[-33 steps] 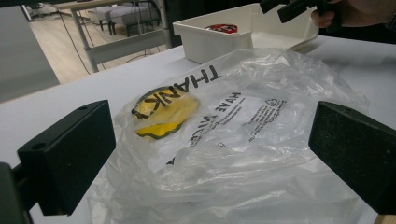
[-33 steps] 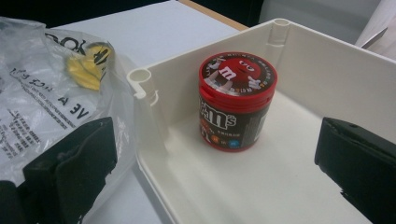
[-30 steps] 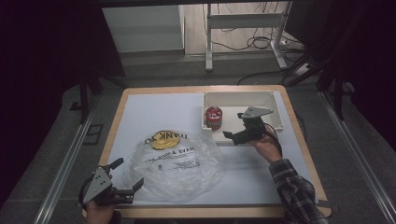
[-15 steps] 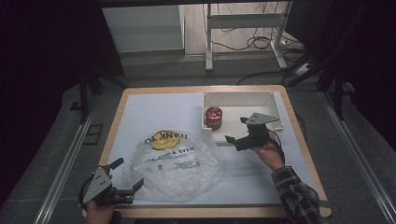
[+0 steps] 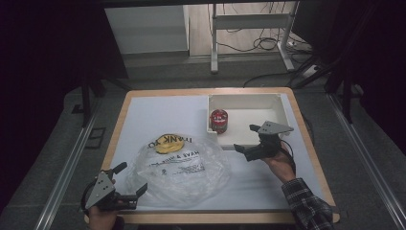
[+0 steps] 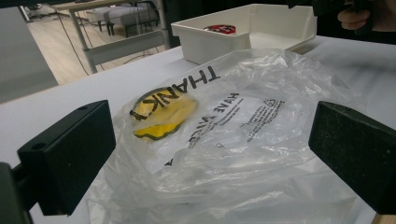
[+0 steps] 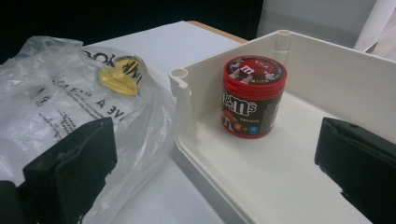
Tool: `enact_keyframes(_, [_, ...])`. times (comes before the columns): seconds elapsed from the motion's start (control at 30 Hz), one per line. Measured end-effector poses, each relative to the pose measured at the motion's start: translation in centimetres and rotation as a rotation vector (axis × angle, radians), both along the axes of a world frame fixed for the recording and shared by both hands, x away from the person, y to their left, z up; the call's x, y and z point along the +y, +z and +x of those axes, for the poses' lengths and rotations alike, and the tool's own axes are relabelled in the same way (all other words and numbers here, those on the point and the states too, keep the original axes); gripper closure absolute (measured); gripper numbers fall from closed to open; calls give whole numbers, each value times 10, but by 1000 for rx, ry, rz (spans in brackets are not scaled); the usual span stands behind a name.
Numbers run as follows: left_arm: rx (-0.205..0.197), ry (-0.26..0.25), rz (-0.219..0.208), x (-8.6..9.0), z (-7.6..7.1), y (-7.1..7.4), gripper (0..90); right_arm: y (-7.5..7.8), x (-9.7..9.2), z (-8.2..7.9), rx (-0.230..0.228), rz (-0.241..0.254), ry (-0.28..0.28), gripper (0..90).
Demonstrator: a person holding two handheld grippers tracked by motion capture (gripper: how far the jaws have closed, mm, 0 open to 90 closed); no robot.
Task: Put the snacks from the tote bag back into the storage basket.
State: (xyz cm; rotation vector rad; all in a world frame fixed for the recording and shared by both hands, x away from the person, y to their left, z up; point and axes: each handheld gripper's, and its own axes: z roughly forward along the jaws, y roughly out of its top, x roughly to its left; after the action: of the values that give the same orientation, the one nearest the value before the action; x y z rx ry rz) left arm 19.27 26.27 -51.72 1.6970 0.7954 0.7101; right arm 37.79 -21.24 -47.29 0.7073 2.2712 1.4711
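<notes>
Jaws spread wide on both grippers, and neither one grips anything. The left gripper (image 5: 128, 189) sits low at the near left corner of the white-topped table (image 5: 143, 115), held in the person's left hand (image 5: 98, 216), its jaws aimed at the crumpled clear plastic bag (image 5: 179, 170) that lies right in front of it. Seen from the left gripper view, the bag (image 6: 233, 135) fills the gap between the two black pads without touching either that I can make out; its black lettering and a yellow smiley print (image 6: 161, 114) lie just ahead and to the left of that claw's centre line.

The right gripper (image 5: 243, 149) hovers at the near edge of the white plastic bin (image 5: 282, 108), held in the right hand (image 5: 280, 163) with a plaid sleeve (image 5: 306, 206) behind it. From the right gripper view, the red-lidded M&M's tub (image 7: 253, 95) stands upright inside the bin (image 7: 327, 70), ahead of the open jaws and a little right of centre, close to the bin's near left corner post. The bag (image 7: 70, 93) bulges up against the bin's outer wall, to the left of this claw.
</notes>
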Motion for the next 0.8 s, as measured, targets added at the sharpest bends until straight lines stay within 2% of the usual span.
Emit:
enact_keyframes(0.43, [0, 0, -3, 0, 0, 0, 6, -1, -11, -22, -22, 51, -3, 0])
enact_keyframes(0.8, [0, 0, -4, 0, 0, 0, 6, -3, -27, -42, -33, 66, -25, 0])
